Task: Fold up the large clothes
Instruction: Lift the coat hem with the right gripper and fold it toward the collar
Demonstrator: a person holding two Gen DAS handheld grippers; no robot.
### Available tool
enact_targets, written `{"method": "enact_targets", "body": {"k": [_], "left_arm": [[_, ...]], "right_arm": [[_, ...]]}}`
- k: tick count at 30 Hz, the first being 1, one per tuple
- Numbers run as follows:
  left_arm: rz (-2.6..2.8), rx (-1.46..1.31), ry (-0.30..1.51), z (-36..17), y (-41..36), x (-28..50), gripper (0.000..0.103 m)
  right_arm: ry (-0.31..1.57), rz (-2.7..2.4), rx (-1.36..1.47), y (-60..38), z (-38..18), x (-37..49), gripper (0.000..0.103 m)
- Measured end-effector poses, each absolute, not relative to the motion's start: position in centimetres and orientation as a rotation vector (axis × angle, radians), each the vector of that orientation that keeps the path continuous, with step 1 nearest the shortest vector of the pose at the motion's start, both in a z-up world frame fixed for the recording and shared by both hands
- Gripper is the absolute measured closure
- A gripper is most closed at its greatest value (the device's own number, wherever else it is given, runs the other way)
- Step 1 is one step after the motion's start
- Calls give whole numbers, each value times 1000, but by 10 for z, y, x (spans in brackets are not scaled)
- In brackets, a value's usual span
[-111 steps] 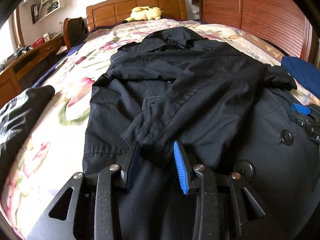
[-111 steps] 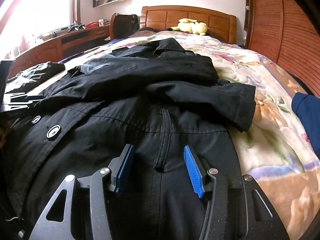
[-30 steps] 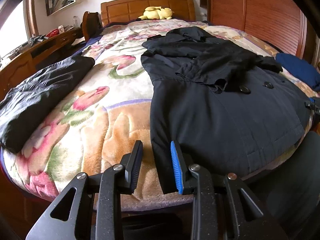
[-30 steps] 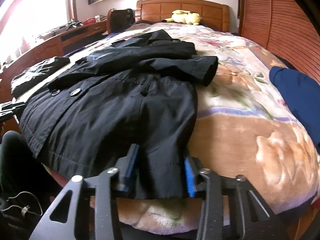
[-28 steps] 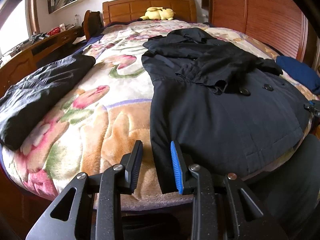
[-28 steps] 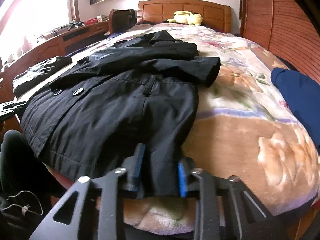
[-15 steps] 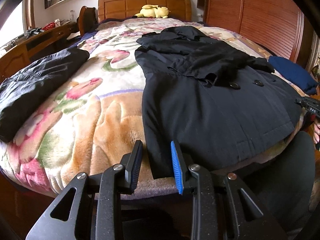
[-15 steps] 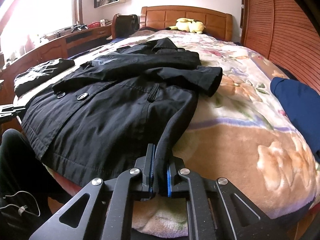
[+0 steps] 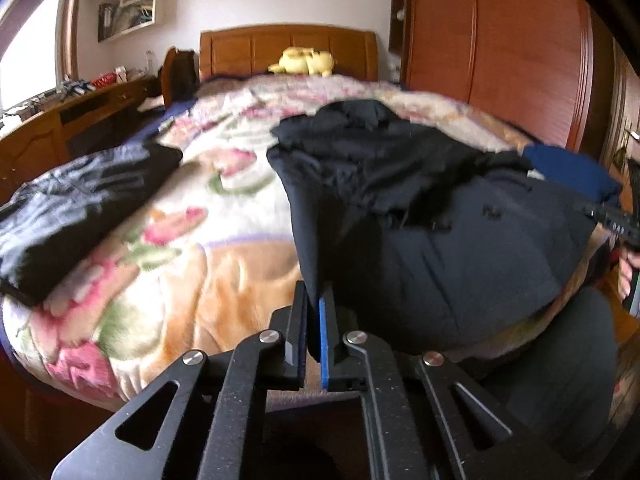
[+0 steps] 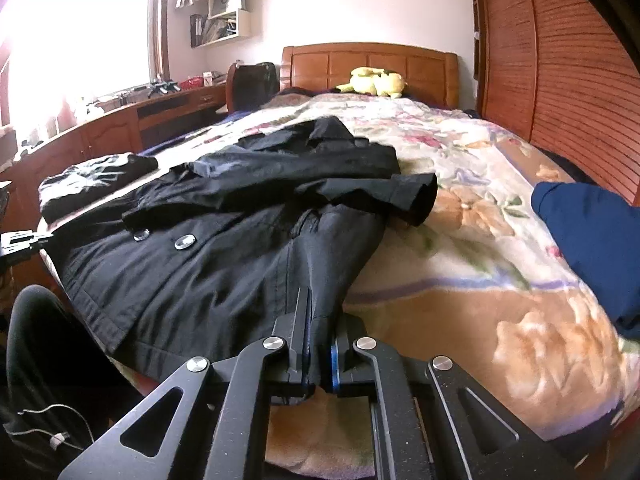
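Black fabric of the coat (image 10: 248, 248) spreads lengthwise over the floral bed (image 10: 472, 280), collar toward the headboard (image 10: 368, 62), sleeves folded across the chest. At the coat's hem corner on the side away from the wardrobe (image 9: 492, 52), the left gripper (image 9: 313, 328) has its fingers clamped on the cloth. At the opposite hem corner, the right gripper (image 10: 318, 344) pinches the edge likewise.

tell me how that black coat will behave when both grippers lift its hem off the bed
The black coat will probably sag between the left gripper and right gripper: its cloth already creases at both pinches. It looks long and layered, so likely heavy. The folded sleeves may slide off.
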State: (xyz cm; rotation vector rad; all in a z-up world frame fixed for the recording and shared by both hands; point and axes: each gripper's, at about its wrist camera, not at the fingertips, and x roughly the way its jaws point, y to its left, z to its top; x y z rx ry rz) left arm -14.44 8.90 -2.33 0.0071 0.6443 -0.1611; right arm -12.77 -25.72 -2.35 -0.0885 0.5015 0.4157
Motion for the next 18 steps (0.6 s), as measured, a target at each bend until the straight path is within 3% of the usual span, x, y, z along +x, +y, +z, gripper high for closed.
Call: {"method": "enact_targets", "body": {"k": [12,18], "left_arm": [[-167,11,434,51,92,-179,98],[-181,-19,317,97,98,-151,98]], "right_arm": [[375,482,-34,-277,14,-174,97],[274,519,-6,-286,48,-167,97]]}}
